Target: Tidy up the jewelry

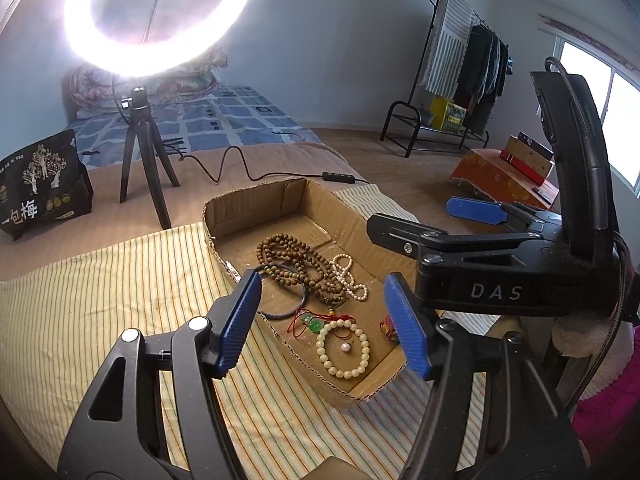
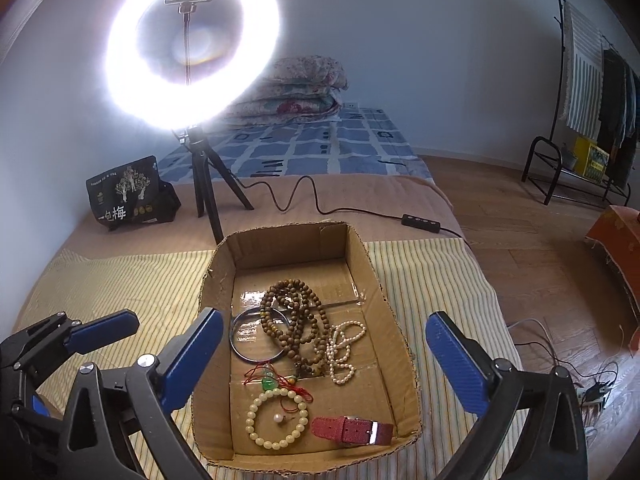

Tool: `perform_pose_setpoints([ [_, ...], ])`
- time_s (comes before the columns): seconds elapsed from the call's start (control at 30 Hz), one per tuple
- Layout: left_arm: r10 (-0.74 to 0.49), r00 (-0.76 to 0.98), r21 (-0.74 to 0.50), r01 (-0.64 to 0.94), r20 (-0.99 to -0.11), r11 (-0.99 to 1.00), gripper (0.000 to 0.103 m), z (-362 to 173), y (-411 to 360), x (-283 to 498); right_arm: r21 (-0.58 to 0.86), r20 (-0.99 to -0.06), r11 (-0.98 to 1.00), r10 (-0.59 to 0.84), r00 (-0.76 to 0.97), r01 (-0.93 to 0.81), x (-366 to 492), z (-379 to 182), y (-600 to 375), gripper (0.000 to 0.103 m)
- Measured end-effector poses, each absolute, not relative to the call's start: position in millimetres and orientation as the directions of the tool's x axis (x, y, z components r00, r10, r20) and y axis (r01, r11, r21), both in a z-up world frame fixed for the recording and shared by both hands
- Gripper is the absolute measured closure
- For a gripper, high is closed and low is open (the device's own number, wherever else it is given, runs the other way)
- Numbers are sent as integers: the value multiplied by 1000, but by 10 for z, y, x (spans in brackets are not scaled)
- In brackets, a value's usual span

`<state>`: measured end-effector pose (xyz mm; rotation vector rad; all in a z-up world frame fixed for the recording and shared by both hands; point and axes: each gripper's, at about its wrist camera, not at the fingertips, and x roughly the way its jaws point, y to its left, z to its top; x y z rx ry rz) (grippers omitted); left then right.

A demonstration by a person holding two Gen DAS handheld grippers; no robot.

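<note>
A: Both claws hang over the cardboard box [image 2: 376,276], and neither carries anything. The right gripper [image 2: 324,354] stands as wide as it goes, pads clear of everything; the left gripper [image 1: 324,316] is partly spread, also empty.

B: So where does the jewelry sit?

A: All of it lies on the box floor. Right under the right claw's gap lies the cream bead bracelet [image 2: 252,420], with a single loose pearl [image 2: 277,419] inside its ring. Toward the right finger is the red watch strap [image 2: 352,430]. Farther ahead of the claw: the red cord with the green pendant [image 2: 269,383], the white pearl strand [image 2: 340,354], the brown wooden bead necklace [image 2: 294,320] and the dark bangle [image 2: 240,350], which the wooden beads overlap.

B: It reads as near done, then, with nothing visible on the striped cloth [image 2: 120,280] outside.

A: Probably. If the person means to tidy further, the wooden beads and pearls touch and may be tangled, so a pull on one could drag the other.

B: Better to pinch a strand's free loop, lift slowly, and let the left claw pin the neighbour down.

A: And narrow the jaws first; at full width a pad could catch the box wall. The loose pearl could roll if the bracelet is nudged.
</note>
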<state>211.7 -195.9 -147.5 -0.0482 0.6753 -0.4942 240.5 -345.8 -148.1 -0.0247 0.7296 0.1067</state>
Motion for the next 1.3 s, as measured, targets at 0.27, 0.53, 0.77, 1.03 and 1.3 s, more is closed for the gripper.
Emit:
perform_pose_setpoints([
  [0.27, -451, 680, -201, 417, -578, 887, 33, -1399, -1900, 2054, 24, -660, 995, 88, 746, -96, 2314, -1398, -3432, 0],
  [0.53, -442, 702, -185, 414, -558, 891, 33, -1257, -1811, 1908, 23, -632, 996, 85, 770, -91, 2133, -1170, -3367, 0],
  [0.77, -436, 727, -200, 393, -530, 898, 33, -1081, -1646, 1755, 5, -602, 995, 81, 795, -98, 1895, -922, -3266, 0],
  [1.03, -401, 753, -183, 360, -522, 915, 24, -886, -1418, 1538, -11, -560, 996, 67, 825, -89, 1575, -639, -3153, 0],
  [1.3, -369, 783, -130, 353, -501, 927, 22, -672, -1279, 1234, -20, -524, 997, 54, 850, -75, 1289, -438, -3070, 0],
])
